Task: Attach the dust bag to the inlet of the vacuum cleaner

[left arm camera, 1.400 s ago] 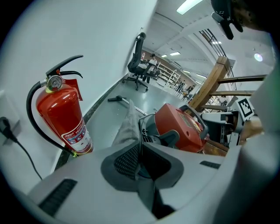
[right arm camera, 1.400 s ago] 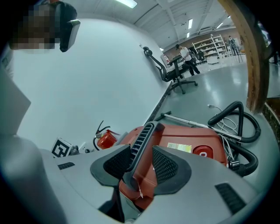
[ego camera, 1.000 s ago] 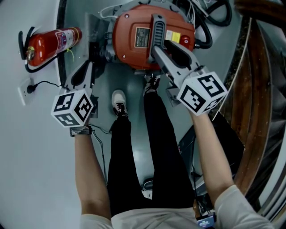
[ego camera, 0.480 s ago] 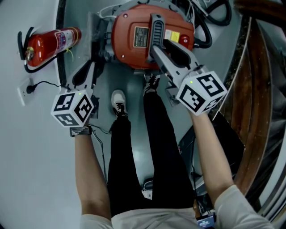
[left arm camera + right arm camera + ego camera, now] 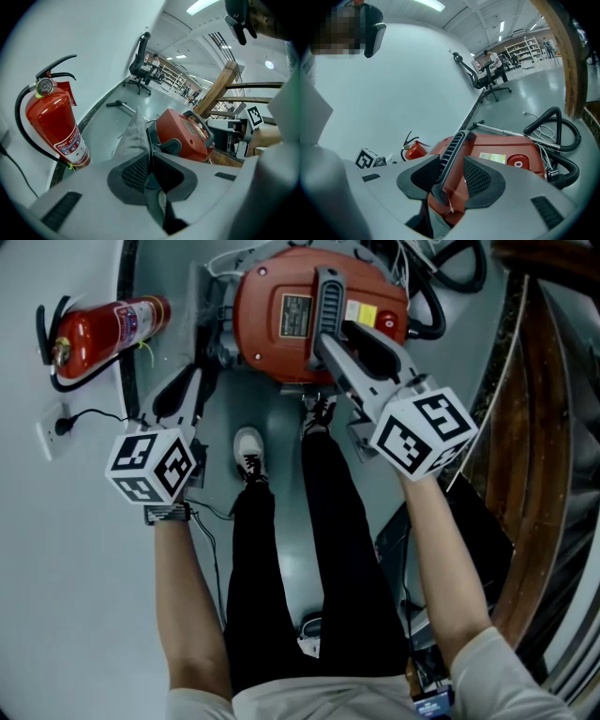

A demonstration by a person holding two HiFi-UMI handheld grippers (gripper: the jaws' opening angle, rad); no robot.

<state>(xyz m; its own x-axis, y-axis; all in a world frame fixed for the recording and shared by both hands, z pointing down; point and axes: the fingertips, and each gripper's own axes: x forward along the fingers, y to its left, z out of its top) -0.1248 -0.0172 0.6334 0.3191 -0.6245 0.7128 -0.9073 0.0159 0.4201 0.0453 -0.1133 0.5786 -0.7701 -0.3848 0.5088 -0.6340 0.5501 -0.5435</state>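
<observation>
Head view: red vacuum cleaner (image 5: 281, 324) sits on the grey floor (image 5: 281, 456) at top centre of the frame, black carry handle (image 5: 328, 296) running along its top. Black hose (image 5: 433, 298) curls at its upper right.

Left gripper (image 5: 187, 390) at centre left, jaws pointing up the frame beside the vacuum cleaner's left flank. Left gripper view: left gripper (image 5: 149, 159) is clenched on the grey dust bag (image 5: 133, 133), pads pressed together on the fabric. The bag rises from the jaws toward the frame's centre, its far end just beside the vacuum cleaner (image 5: 180, 136). From above, the dust bag (image 5: 197, 315) lies along the machine's left side. Whether it touches the inlet, cannot tell.

Right gripper (image 5: 342, 338) reaches up and left from centre right, over the machine's top. Right gripper view: right gripper (image 5: 452, 171) has its jaws parted, straddling the handle (image 5: 452, 150). The left-of-frame pad is close against it. A strip of red body shows between the handle and the other pad, so no grip.

Fire extinguisher (image 5: 103, 329) lies at upper left of the head view against the white wall (image 5: 56, 568). White shoe (image 5: 248, 454) stands just below the vacuum cleaner.
</observation>
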